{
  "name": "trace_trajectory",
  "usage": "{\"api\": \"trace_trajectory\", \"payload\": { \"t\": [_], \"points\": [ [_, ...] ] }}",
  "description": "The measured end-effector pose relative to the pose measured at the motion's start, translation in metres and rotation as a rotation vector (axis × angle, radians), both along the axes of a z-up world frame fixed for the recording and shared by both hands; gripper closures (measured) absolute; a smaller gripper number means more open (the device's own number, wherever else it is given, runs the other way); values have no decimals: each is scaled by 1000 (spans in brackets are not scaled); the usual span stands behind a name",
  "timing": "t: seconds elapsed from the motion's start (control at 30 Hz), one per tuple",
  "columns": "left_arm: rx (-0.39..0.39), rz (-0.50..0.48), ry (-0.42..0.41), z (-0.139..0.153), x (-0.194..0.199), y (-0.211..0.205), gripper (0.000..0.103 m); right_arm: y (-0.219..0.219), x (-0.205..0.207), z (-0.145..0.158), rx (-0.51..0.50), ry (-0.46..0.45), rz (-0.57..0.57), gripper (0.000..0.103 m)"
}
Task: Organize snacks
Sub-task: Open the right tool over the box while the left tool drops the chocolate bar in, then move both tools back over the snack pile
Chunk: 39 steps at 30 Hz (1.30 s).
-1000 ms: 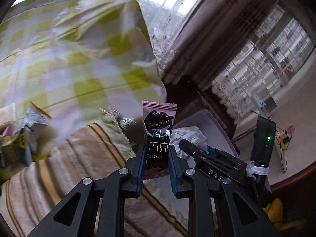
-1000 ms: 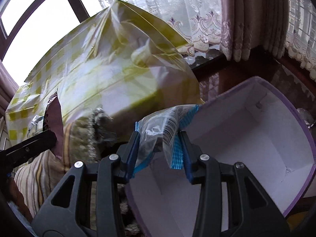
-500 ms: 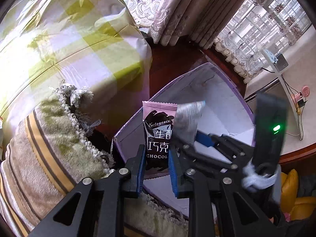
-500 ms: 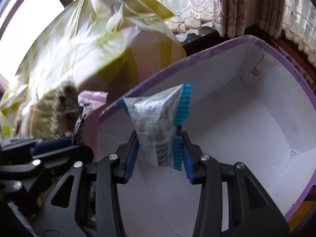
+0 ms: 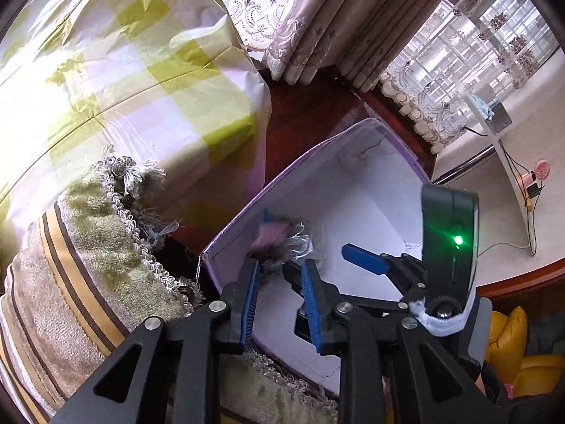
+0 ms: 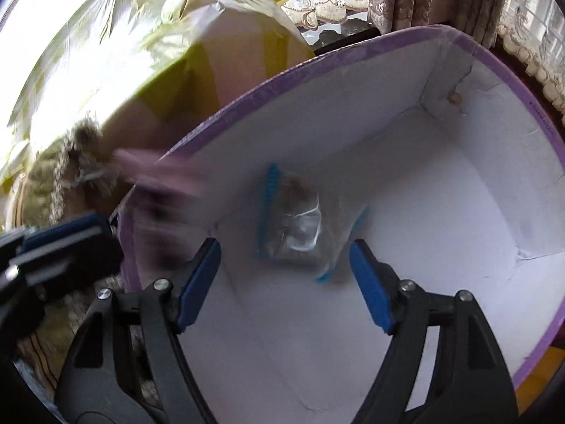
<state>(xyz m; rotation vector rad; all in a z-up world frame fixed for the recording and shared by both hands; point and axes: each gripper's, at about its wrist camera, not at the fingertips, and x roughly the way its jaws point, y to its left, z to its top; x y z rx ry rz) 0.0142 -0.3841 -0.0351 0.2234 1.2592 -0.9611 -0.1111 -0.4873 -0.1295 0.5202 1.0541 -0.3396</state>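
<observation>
**Box** (image 6: 317, 67): white inside, purple rim, open top. It stands on a dark wooden top (image 5: 310, 106), just right of the cushion. Both grippers point down into it.

**Right gripper** (image 6: 284, 247): over the near middle of the box. Jaws are wide apart and opening. Neither blue pad touches anything, and nothing is gripped.

**Clear bag** (image 6: 300, 226): a snack bag with blue edges and dark contents, blurred. It sits inside the box by the near-left wall, in line with the right gripper's tips and free of both pads. Whether it has reached the floor of the box cannot be told.

**Left gripper** (image 5: 280, 282): at the box's near-left corner, just left of the right gripper. Jaws are narrow and opening.

**Pink packet** (image 5: 273, 242): a chocolate snack, heavily blurred. It is at the left gripper's tips above the box's near-left rim, with its lower end between the tips. Whether the pads press on it cannot be told.

**Cushion** (image 5: 70, 265): olive and tan stripes with a fringed edge, left of the box and touching its near-left corner.

**Checked bag** (image 5: 123, 70): glossy yellow and white, far left, behind the cushion.

**Curtains** (image 5: 317, 17): lace and patterned drapes along the far windows.
</observation>
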Motion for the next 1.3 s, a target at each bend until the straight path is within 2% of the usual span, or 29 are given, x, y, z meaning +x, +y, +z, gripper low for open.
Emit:
{"api": "trace_trajectory", "payload": {
  "t": [0.1,0.2,0.33,0.43,0.5,0.6,0.77,0.83,0.97,1.07,1.17,1.3],
  "points": [
    [-31,19,-1,5,1,8,77,-3,-5,5,-27,-22,-27,25],
    [-76,65,-36,16,3,26,77,-12,-2,9,-11,-76,-37,25],
    [-131,142,-103,34,8,56,75,-12,30,10,-71,-75,5,25],
    [-177,193,-149,44,12,91,67,-12,56,0,-119,-51,21,25],
    [-213,238,-158,50,15,119,65,-15,63,-1,-123,-85,16,25],
    [-208,326,-178,55,22,160,61,-12,72,1,-130,-109,42,25],
    [-219,492,-166,59,38,228,60,8,85,9,-176,-129,118,25],
    [-209,540,-200,62,40,249,60,15,87,8,-190,-114,131,25],
    [-206,650,-269,73,46,297,60,15,84,7,-96,-112,115,25],
    [-205,699,-285,71,53,328,60,25,79,16,-156,-99,132,25],
    [-214,739,-259,65,56,352,60,32,66,30,-187,-97,106,25],
    [-216,779,-216,55,58,380,60,32,43,53,-219,-137,38,25]
  ]
}}
